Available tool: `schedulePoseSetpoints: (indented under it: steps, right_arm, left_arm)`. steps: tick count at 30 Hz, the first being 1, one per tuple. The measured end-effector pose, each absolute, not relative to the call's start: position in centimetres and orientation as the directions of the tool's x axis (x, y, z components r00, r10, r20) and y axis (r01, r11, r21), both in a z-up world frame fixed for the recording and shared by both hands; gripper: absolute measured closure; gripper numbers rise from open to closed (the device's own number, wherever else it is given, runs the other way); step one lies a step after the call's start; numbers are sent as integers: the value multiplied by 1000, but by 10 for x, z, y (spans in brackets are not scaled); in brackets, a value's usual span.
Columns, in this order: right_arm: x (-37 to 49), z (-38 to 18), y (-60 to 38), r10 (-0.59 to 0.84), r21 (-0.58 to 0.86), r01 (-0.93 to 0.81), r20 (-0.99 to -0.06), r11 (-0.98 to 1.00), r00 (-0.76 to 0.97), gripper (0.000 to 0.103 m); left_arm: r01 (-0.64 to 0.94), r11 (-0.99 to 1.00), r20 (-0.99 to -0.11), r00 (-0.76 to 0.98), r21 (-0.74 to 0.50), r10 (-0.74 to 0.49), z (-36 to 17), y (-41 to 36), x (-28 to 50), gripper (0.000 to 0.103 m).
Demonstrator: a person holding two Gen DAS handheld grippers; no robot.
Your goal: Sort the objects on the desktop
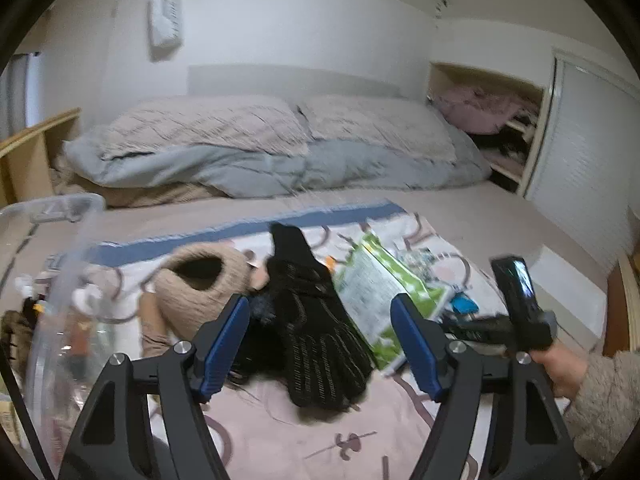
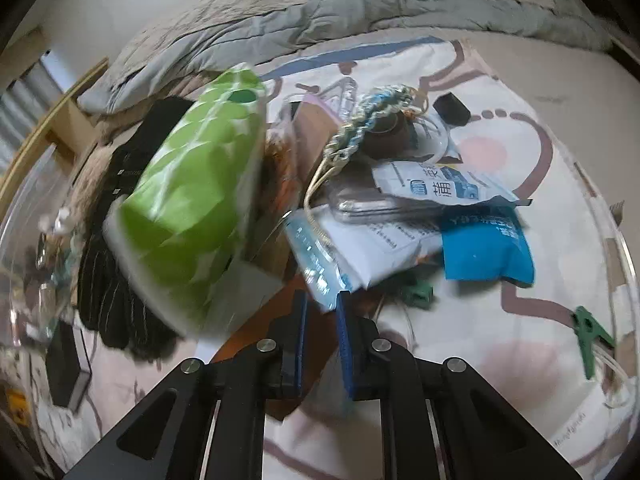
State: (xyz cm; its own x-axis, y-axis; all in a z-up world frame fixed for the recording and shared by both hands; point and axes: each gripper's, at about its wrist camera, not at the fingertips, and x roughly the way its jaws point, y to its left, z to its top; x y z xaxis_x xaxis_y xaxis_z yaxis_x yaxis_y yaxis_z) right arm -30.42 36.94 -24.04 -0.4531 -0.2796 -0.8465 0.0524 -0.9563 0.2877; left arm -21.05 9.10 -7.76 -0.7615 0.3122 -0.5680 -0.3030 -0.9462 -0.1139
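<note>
In the left wrist view my left gripper (image 1: pixel 322 344) stands open over the patterned cloth (image 1: pixel 280 420). A pair of black gloves (image 1: pixel 316 320) lies between its blue pads (image 1: pixel 228 340), and neither pad touches them. A green and white bag (image 1: pixel 380 292) lies just right of the gloves. In the right wrist view my right gripper (image 2: pixel 324 336) has its jaws almost together. The corner of a pale blue and white packet (image 2: pixel 320 264) reaches its tips; I cannot tell if it is pinched. The green bag (image 2: pixel 192 200) looms blurred at the left, over the gloves (image 2: pixel 112 264).
A beige knit hat (image 1: pixel 196 292) lies left of the gloves, beside a clear plastic bin (image 1: pixel 60 280). The pile holds a blue packet (image 2: pixel 488 248), a white printed packet (image 2: pixel 436 184), a braided cord (image 2: pixel 372 108) and a green clip (image 2: pixel 588 332). Folded bedding (image 1: pixel 280 152) lies behind.
</note>
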Motion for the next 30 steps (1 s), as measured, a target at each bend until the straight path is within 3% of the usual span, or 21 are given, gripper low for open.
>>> schedulePoseSetpoints:
  steps: [11, 22, 30]
  right_arm:
    - [-341, -254, 382, -300, 332, 25, -813, -943, -499, 88]
    - [-280, -272, 391, -419, 445, 83, -740, -892, -526, 88]
    - [-245, -262, 368, -447, 424, 175, -713, -889, -541, 88]
  left_arm:
    - [-431, -900, -667, -652, -66, 361, -129, 144, -219, 30]
    - [-462, -880, -725, -567, -112, 390, -178, 154, -232, 30]
    - [-484, -866, -745, -531, -124, 403, -195, 152, -224, 30]
